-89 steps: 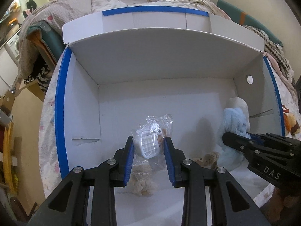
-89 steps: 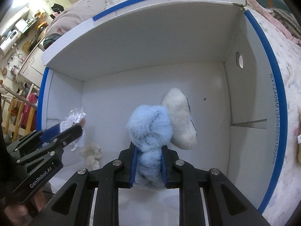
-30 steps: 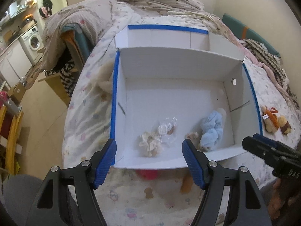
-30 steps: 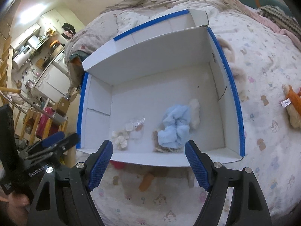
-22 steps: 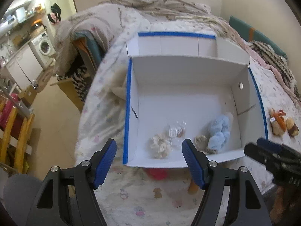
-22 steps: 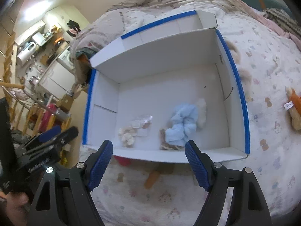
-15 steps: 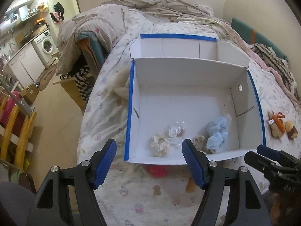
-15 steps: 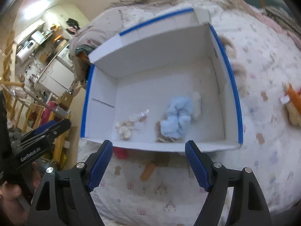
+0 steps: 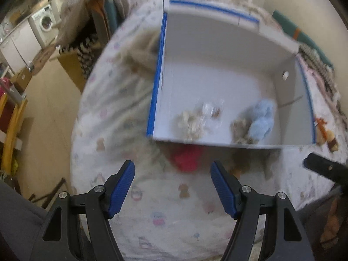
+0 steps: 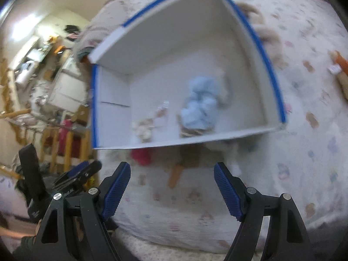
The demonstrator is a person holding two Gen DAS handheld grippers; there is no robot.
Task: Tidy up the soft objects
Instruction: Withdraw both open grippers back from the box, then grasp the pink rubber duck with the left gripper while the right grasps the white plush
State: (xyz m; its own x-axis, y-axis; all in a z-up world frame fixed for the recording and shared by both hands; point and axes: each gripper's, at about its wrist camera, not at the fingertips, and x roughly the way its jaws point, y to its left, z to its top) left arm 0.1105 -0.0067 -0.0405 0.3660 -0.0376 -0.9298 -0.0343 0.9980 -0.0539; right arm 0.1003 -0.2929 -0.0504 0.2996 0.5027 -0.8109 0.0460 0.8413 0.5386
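You're in a home bedroom: patterned bedspread (image 9: 174, 206) underneath, washing machine (image 9: 44, 22) off at the left.

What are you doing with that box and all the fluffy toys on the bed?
A person is tidying soft toys into a white box on the bed. The blue plush, a cream fluffy toy and a small clear packet already lie inside. Both the left gripper and the right gripper are open and empty, hovering over the bedsheet near a red toy outside the box.
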